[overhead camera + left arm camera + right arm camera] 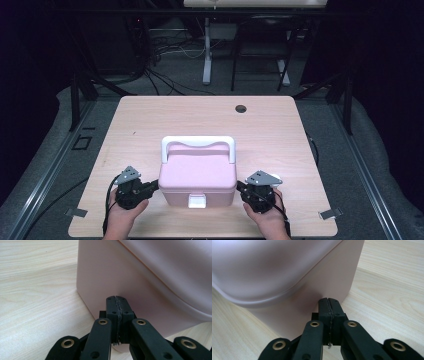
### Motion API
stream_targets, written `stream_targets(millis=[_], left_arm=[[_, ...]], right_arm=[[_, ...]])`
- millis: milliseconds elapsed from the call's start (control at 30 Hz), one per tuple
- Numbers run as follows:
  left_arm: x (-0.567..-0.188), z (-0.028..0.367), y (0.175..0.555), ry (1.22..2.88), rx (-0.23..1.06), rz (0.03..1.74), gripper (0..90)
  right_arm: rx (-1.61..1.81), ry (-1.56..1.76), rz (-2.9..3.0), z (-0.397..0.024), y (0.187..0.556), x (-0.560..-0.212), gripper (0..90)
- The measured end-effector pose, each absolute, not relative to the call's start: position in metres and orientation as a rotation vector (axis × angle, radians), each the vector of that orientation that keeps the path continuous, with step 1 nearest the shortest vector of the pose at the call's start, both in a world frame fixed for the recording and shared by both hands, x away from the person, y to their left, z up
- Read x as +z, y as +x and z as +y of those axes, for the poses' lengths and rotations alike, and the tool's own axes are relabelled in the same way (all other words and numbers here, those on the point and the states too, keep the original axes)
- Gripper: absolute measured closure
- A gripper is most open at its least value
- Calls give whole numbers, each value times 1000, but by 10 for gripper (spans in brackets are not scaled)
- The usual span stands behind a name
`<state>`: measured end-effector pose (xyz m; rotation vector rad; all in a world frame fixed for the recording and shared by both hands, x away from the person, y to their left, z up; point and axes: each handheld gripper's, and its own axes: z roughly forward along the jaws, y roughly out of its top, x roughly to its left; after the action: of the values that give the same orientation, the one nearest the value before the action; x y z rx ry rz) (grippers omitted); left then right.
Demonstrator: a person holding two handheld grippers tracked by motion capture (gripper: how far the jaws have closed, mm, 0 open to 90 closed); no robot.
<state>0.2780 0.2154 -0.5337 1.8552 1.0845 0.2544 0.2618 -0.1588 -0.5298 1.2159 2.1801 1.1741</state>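
Pink storage box [198, 176] with white carry handle [198, 143] and white front latch [197, 201], lid shut; contents not visible. No label or readable writing on it. It sits on the wooden counter [150, 120], between the two grippers, latch side facing the person, handle lying back toward the far side. Long axis runs from one gripper to the other.

Left gripper [153, 186]: jaws closed together, nothing between them, tips at the box's side wall just ahead of it, low near the front corner; in the left gripper view [117, 299] the tips look to touch the pink wall.

Right gripper [241, 187]: jaws likewise closed and empty, tips against or just short of the opposite side wall [329, 300]; contact uncertain.
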Motion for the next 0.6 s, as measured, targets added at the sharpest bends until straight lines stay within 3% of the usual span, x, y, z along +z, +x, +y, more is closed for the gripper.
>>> stream_targets(millis=[600], left_arm=[[-534,216,259,1873,244,1053,896]], right_arm=[[1174,1221,2200,-162,243,-529,899]])
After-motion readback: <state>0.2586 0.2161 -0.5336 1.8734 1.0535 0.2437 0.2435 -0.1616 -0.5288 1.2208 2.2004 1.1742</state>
